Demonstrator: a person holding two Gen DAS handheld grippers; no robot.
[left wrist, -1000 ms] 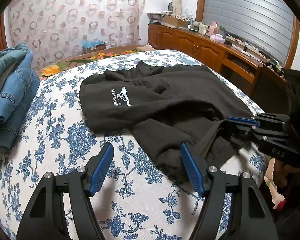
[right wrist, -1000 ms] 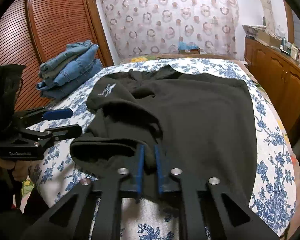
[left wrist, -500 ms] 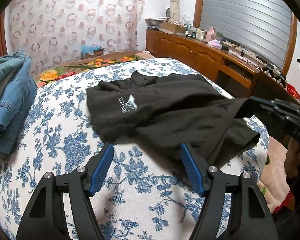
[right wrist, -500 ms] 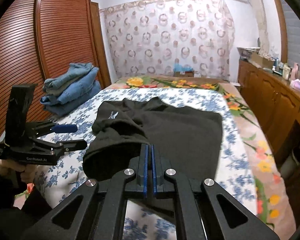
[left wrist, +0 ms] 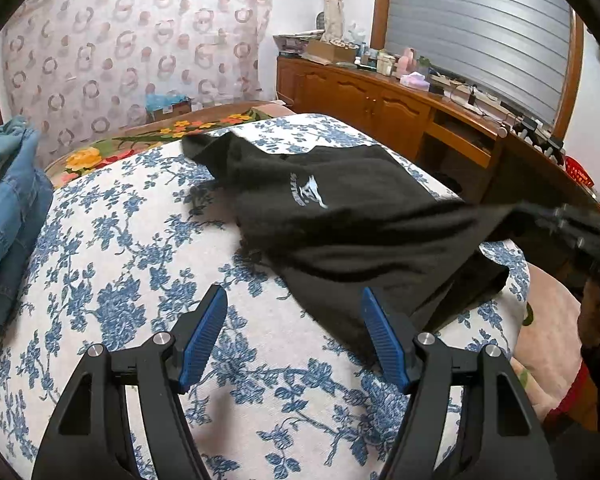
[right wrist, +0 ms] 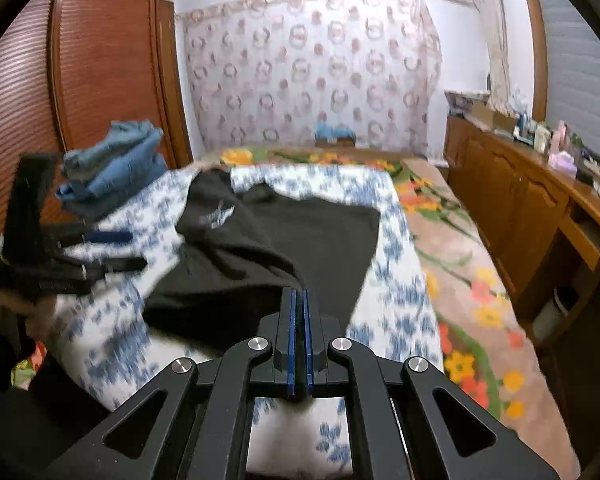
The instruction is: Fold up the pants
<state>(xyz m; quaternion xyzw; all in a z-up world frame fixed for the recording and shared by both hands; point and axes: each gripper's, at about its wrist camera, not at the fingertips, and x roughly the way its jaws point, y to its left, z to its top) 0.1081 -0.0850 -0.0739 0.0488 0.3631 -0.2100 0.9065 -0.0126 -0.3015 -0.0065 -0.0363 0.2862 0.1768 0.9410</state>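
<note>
Since the earlier frame the right gripper (right wrist: pixel 299 312), clamped on the pants (left wrist: pixel 340 216), has lifted their near end off the bed (left wrist: pixel 132 248), their length running toward the curtain (left wrist: pixel 120 52), while the left gripper (left wrist: pixel 294 330) hangs wide open beside them.

Our left wrist camera sits low over the near end of the bed (left wrist: pixel 112 248), looking along the left gripper (left wrist: pixel 294 332) toward the curtain (left wrist: pixel 132 52) and the wooden sideboard (left wrist: pixel 400 108). Our right wrist camera looks from beyond the foot of the bed, higher and farther back, along the right gripper (right wrist: pixel 299 338) toward the same curtain, with the wardrobe (right wrist: pixel 84 60) at left. Both views share the black pants (left wrist: pixel 340 216), the stacked denim (right wrist: pixel 116 160), and each other's gripper.
</note>
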